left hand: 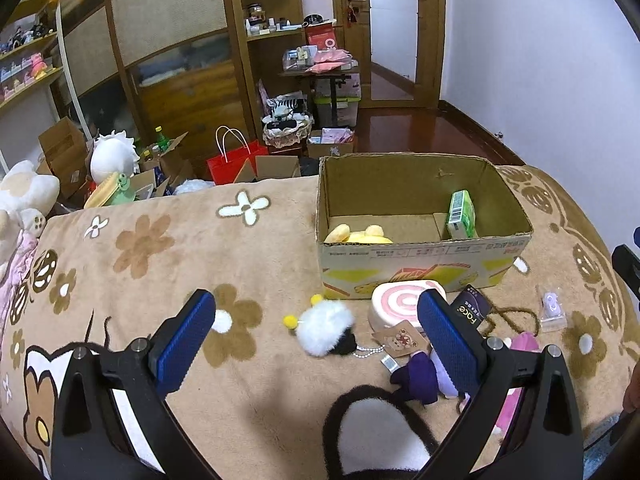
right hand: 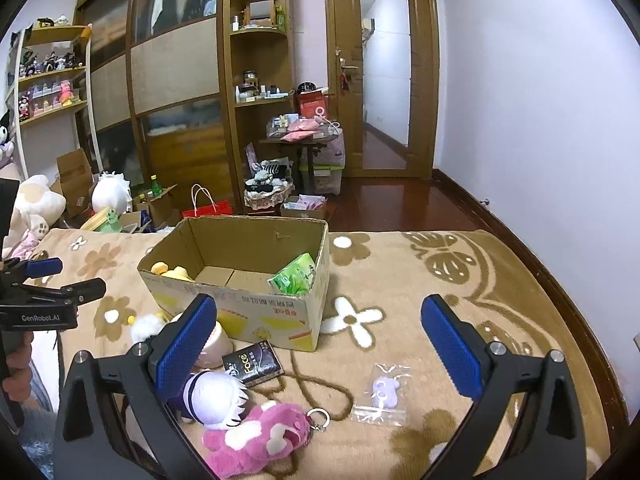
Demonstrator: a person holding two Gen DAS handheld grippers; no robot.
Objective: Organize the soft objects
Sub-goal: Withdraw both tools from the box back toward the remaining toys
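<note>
Left gripper point(left hand: 316, 312): jaws spread wide, holding nothing; it hangs over the toys in front of the box, probably to pick the next one.
Right gripper point(right hand: 318, 316): jaws wide apart, empty, above the blanket's near edge.
Box point(left hand: 424, 252): open-topped, on the blanket point(left hand: 160, 240) toward its far edge; serves as the collection point.
Box contents: yellow plush point(left hand: 358, 235) in the left corner, green pack point(left hand: 461, 210) at the right wall.
Loose toys: white pompom point(left hand: 326, 326), striped cushion point(left hand: 400, 304), purple doll point(left hand: 420, 376), pink bear point(right hand: 260, 436), all just before the box.
Appearance: fluffy and compressible; judged easy to pinch.
Other: black pack point(right hand: 253, 363), bagged charm point(right hand: 382, 394).
</note>
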